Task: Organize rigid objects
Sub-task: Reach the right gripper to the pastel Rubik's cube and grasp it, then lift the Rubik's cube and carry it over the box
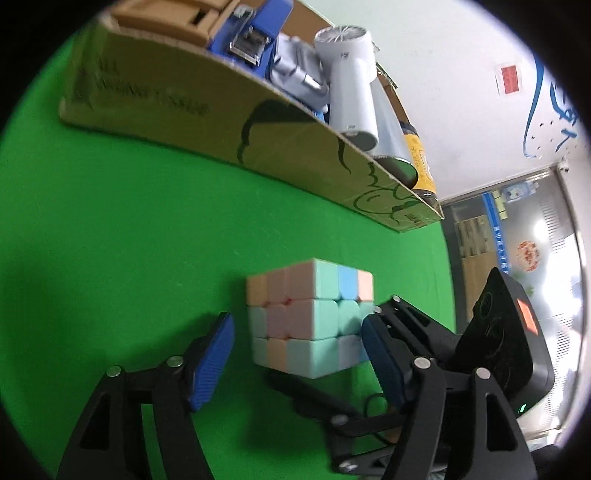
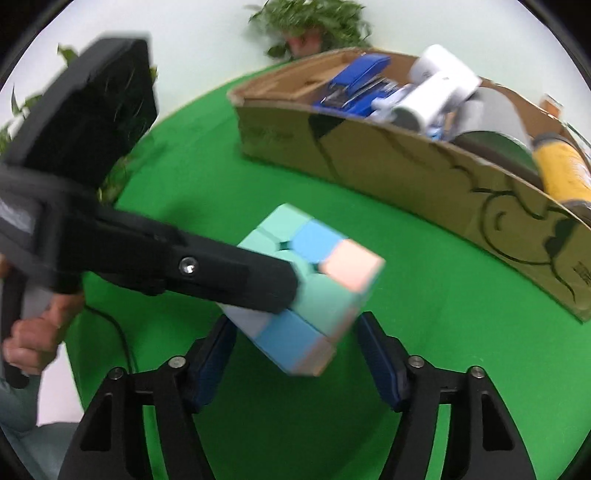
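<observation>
A pastel puzzle cube (image 1: 310,317) sits on the green cloth (image 1: 110,240). My left gripper (image 1: 297,332) straddles it and is open. Its left pad stands clear of the cube and its right pad is against the cube's right side. In the right wrist view the cube (image 2: 314,295) looks tilted and blurred between the pads of my right gripper (image 2: 295,325), which touch it on both sides. One of the left gripper's fingers (image 2: 240,277) reaches in from the left across the cube. The right gripper's black body (image 1: 509,332) shows at the right of the left wrist view.
Behind the cube stands a cardboard box (image 1: 184,110) holding a blue stapler (image 1: 251,33), a white handheld fan (image 1: 351,85) and a yellow can (image 1: 421,158). A person's hand (image 2: 33,332) holds the left gripper's handle. Plants (image 2: 314,18) stand beyond the cloth's far edge.
</observation>
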{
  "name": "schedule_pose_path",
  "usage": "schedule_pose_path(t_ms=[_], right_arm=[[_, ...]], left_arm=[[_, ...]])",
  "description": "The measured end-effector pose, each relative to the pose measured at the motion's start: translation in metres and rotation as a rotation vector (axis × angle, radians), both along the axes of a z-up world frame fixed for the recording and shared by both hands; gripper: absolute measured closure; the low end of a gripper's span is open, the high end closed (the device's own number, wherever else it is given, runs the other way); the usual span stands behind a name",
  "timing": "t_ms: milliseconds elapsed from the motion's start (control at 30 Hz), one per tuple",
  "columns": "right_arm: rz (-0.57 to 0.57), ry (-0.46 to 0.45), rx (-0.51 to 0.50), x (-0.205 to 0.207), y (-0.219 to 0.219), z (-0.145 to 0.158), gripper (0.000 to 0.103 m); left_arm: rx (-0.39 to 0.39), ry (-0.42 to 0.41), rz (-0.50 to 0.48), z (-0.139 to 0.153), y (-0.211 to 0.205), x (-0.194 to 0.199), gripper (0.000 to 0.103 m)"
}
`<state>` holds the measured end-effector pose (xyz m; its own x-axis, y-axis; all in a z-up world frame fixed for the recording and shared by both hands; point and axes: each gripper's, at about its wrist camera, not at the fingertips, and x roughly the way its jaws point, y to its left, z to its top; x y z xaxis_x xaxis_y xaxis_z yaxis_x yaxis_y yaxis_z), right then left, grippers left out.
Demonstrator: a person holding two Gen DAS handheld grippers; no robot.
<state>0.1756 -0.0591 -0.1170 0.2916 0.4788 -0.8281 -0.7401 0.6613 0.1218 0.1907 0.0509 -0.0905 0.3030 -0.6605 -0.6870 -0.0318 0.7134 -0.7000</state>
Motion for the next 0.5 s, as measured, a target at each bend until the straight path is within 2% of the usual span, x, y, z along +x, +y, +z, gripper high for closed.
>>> schedule_pose_path(t_ms=[67, 233, 400, 500], right_arm=[[-0.001, -0.002, -0.009, 0.002, 0.003, 0.000, 0.037], [-0.011, -0.036, -0.037, -0.004, 0.003, -0.002, 0.043], [-0.044, -0.046, -0.027, -0.012, 0.000, -0.001, 0.045], [-0.046, -0.080, -0.008, -0.015, -0.001, 0.013, 0.046]], left_arm=[[-0.034, 0.013, -0.009, -0.004, -0.005, 0.002, 0.030], [-0.016, 0.004, -0.013, 0.000, -0.012, 0.000, 0.030], [0.051, -0.032, -0.017, 0.013, -0.016, -0.011, 0.035], [0.069, -0.072, -0.010, 0.026, -0.016, -0.015, 0.036]])
